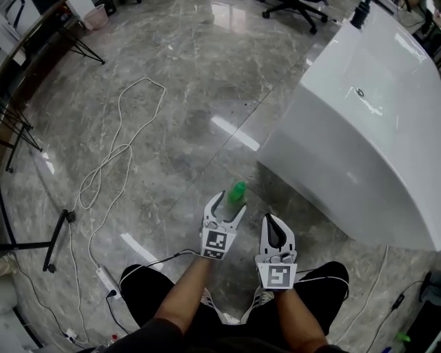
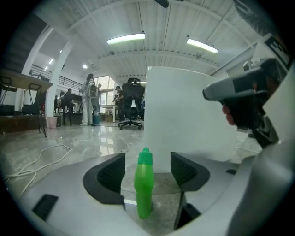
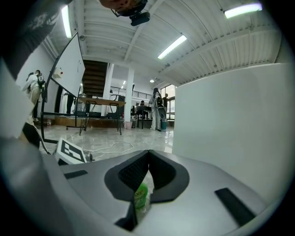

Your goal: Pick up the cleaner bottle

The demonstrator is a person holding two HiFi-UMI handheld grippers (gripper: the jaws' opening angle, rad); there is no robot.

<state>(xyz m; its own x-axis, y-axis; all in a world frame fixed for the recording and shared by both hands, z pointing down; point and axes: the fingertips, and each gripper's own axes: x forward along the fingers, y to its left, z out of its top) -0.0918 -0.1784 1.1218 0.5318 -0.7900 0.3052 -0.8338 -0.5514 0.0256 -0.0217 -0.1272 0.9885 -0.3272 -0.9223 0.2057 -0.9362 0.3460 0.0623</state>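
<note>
A polished grey marble floor [image 1: 172,103] filled most of the head view. To the right of it stood a large glossy white counter with a rounded corner [image 1: 365,124]. A long white cable [image 1: 110,158] lay in loops over the floor on the left and ran down to a white power strip [image 1: 105,277] near the person's dark-trousered knee [image 1: 148,289]. A black office chair on castors [image 1: 296,10] stood far off at the top edge.

Both bare forearms reached forward from the bottom of the frame, each holding a tool low over the floor, just in front of the counter's corner. The grey and white left gripper [image 1: 231,203] had its jaws spread wide. Its own view showed the black ribbed pads [image 2: 110,173] standing clear on either side of the bottle, with neither pad touching it. The right gripper [image 1: 272,222], just beside the left one, had its jaws pressed together at the tips with nothing gripped between them.

The small green plastic cleaner bottle with a pointed green cap [image 1: 238,192] stood upright on the floor between the left gripper's open jaws, near the foot of the counter. In the right gripper view, only part of its label showed, through the gap below the closed pads.
</note>
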